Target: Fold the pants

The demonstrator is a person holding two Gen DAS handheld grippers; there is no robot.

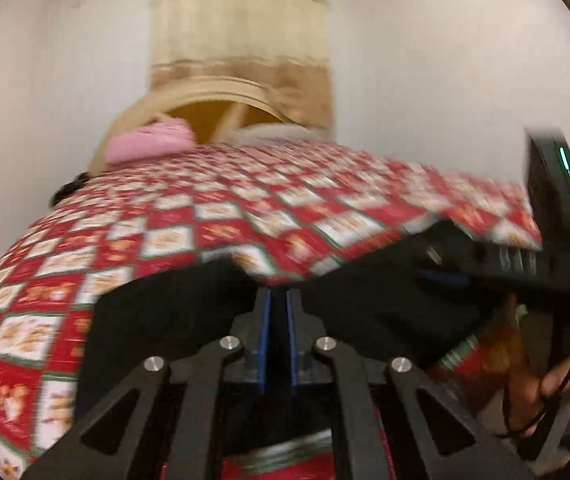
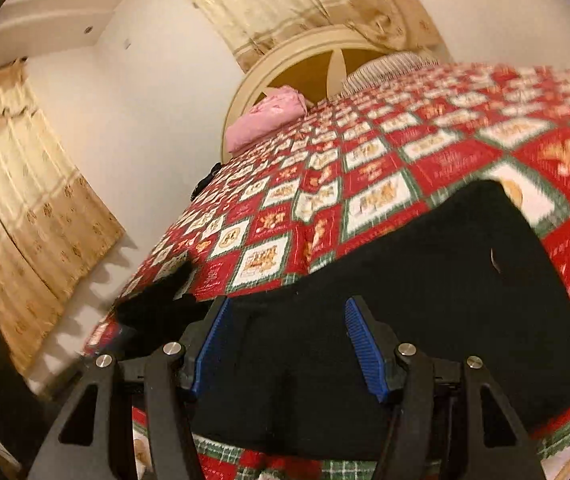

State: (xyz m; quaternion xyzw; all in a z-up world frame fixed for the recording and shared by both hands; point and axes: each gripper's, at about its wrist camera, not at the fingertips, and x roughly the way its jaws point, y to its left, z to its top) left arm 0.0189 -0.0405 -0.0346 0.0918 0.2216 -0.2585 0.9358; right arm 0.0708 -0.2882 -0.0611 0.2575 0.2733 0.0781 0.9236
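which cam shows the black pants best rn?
Right wrist: the black pants spread across the quilt, far edge visible, right gripper open above. Left wrist shows blurred fabric around the closed left gripper.

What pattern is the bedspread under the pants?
Red-and-white checked quilted bedspread with gingerbread-like motifs and green borders; clearest in the right wrist view.

No legible text, label, brand or number in either view; markings on the red-and-white patterned bedspread [image 2: 385, 184] too blurred to read.
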